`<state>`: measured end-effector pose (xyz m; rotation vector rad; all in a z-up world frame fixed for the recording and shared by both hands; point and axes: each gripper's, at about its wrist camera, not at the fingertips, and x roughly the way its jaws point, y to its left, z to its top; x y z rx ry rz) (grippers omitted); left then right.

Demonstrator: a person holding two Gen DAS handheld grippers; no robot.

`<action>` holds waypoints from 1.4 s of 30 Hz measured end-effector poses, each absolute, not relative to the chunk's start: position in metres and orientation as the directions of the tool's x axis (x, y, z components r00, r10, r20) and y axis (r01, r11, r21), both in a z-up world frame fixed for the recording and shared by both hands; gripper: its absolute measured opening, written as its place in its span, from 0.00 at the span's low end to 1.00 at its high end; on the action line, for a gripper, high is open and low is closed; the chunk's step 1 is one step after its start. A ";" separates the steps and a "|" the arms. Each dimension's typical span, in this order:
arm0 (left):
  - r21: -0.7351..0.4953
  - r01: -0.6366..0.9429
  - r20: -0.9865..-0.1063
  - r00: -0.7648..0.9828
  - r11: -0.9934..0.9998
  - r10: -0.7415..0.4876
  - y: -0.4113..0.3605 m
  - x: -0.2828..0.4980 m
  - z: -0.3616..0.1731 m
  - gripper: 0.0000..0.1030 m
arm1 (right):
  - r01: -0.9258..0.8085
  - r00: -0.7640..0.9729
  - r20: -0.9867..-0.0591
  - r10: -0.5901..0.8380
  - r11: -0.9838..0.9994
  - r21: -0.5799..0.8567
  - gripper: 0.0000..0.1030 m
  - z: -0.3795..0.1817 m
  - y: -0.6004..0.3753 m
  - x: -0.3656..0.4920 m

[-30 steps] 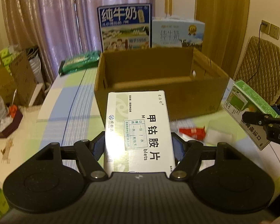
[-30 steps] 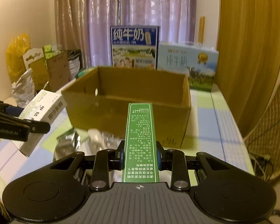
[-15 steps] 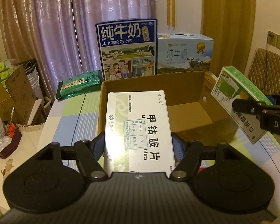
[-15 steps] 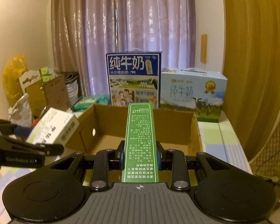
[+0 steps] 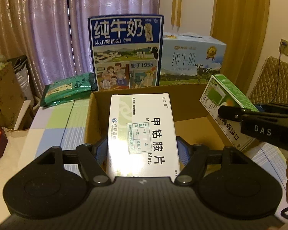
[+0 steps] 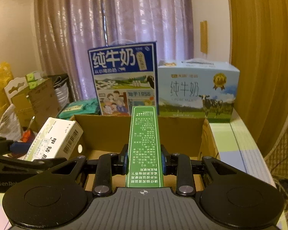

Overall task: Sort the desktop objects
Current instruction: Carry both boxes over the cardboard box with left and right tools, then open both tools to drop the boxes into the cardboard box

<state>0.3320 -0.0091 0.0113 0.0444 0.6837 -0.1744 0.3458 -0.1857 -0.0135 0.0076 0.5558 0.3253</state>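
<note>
My left gripper point(image 5: 143, 149) pinches the white medicine box point(image 5: 142, 132) and my right gripper point(image 6: 144, 161) the green box point(image 6: 144, 145), both held lengthwise above the open cardboard box point(image 6: 105, 123), the left nearer its left wall.

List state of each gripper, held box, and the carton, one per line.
left gripper: shut on white medicine box
white medicine box: held over the carton, not released
right gripper: shut on green medicine box
green medicine box: held narrow face up, over the carton
cardboard carton: open-topped, visible floor bare
blue milk case: upright behind the carton
pale milk case: upright, beside the blue one
</note>
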 end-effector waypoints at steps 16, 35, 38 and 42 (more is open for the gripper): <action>-0.043 0.154 -0.645 0.750 0.987 -0.145 -0.014 0.355 -0.007 0.65 | -0.293 0.775 -0.554 0.303 0.950 0.109 0.27 -0.026 -0.180 0.359; -0.030 0.130 -0.639 0.760 0.991 -0.119 -0.001 0.350 -0.004 0.66 | -0.310 0.768 -0.559 0.313 0.945 0.102 0.28 -0.030 -0.171 0.358; -0.029 0.130 -0.640 0.760 0.991 -0.118 -0.001 0.349 -0.005 0.66 | -0.307 0.778 -0.547 0.309 0.947 0.099 0.28 -0.029 -0.171 0.357; -0.026 0.133 -0.639 0.760 0.991 -0.119 -0.002 0.348 -0.005 0.66 | -0.286 0.792 -0.533 0.298 0.952 0.107 0.30 -0.026 -0.178 0.356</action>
